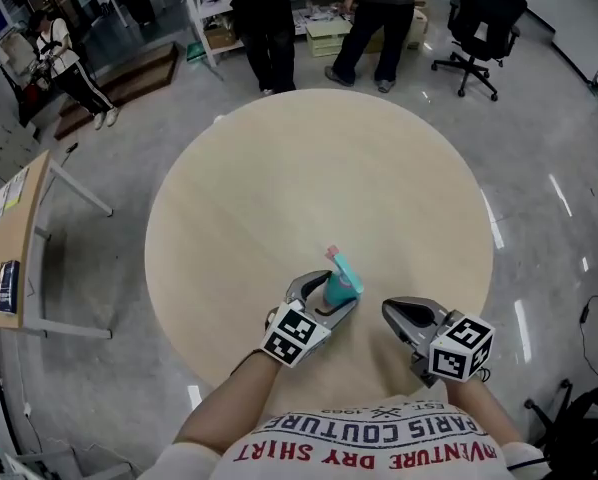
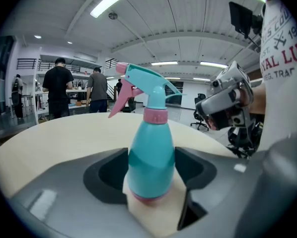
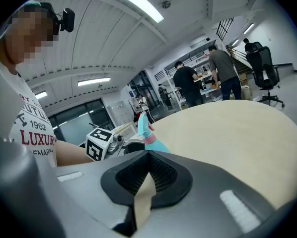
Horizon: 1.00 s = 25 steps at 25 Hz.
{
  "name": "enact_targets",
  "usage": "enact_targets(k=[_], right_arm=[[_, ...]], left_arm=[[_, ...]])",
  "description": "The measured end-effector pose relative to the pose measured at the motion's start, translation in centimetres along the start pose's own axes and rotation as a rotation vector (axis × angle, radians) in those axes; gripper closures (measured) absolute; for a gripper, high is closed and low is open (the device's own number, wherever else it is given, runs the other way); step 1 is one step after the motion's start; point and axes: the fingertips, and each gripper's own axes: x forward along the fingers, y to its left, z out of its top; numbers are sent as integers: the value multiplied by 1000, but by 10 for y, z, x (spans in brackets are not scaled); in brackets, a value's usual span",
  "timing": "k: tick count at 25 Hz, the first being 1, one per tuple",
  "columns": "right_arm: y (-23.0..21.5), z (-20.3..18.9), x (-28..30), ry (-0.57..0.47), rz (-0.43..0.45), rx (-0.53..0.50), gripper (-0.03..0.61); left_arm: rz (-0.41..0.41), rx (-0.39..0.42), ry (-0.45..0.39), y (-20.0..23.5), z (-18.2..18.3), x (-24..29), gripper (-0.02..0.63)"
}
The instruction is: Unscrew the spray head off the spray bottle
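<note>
A teal spray bottle [image 1: 339,288] stands upright on the round wooden table [image 1: 279,178], near its front edge. Its teal spray head [image 2: 144,83] with a pink trigger sits on a pink collar [image 2: 155,115]. My left gripper [image 1: 327,296] is open, one jaw on each side of the bottle's body [image 2: 151,148], with a thin gap at each pad. My right gripper [image 1: 399,316] hovers a little to the right of the bottle, shut with nothing in it. In the right gripper view, the bottle [image 3: 149,132] and the left gripper's marker cube [image 3: 100,144] show past the closed jaws [image 3: 147,157].
Two people [image 1: 319,18] stand beyond the table's far edge by shelves. A black office chair [image 1: 479,28] is at the back right. A small desk [image 1: 14,238] stands at the left, and another person sits at the far left.
</note>
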Motion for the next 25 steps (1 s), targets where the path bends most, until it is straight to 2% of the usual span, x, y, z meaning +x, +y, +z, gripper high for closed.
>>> enact_targets(k=[4,9,10,11,15,20,25], right_arm=[[4,-1,0,-4,-2,-47,580],[8,-4,10,11,-47,-142,580],[9,-4,13,13,-49,-152,567],[8,-4,16,15,-50,-162,513],[5,0,26,-9,-90,-232,476],[4,11,52,-21,-116,-340,398],[4,16,73,-23,-104,-366,396]], left_arm=[[5,2,7,-2,1,0,327],[18,14,24,-3,-2,-2,331],[22,17,27,-3,-1,-2,331],[26,18,31,-3,-1,-2,331],[40,-10,46,-3,0,0,331],[54,-35,55,-3,2,1,331],[68,-43,55,-2,1,2,331]])
